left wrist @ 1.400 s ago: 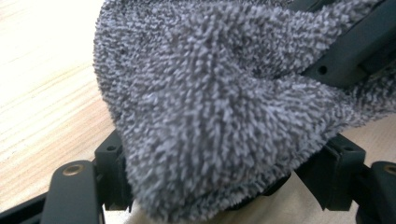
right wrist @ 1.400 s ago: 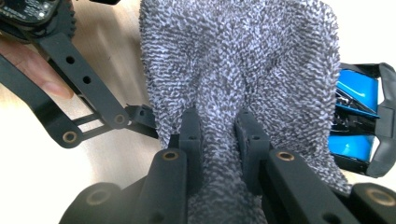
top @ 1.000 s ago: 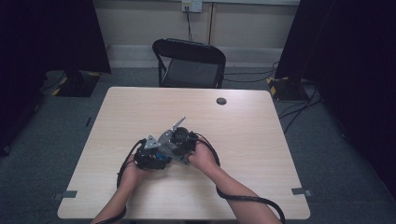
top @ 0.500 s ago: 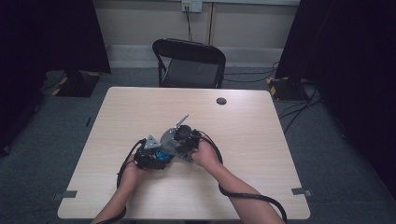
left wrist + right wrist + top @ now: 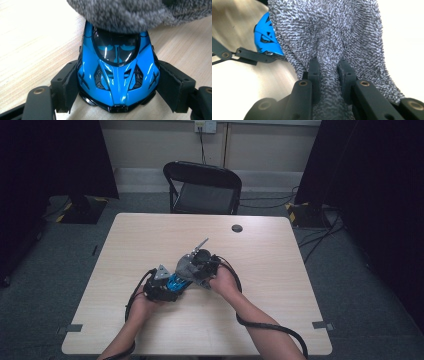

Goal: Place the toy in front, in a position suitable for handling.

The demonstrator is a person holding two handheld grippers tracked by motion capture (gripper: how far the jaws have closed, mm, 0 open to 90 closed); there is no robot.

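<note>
Got the left tongs (image 5: 117, 97) clamped on the blue car (image 5: 117, 77) near the desk's (image 5: 150, 235) middle, right tongs (image 5: 329, 70) pinching the grey cloth (image 5: 329, 32) over its roof, so I'd wipe lightly and keep the car pinned flat.

Toy car (image 5: 117, 77) on table (image 5: 150, 240), between left gripper (image 5: 117, 100) fingers; cloth (image 5: 130, 12) over its far end.
</note>
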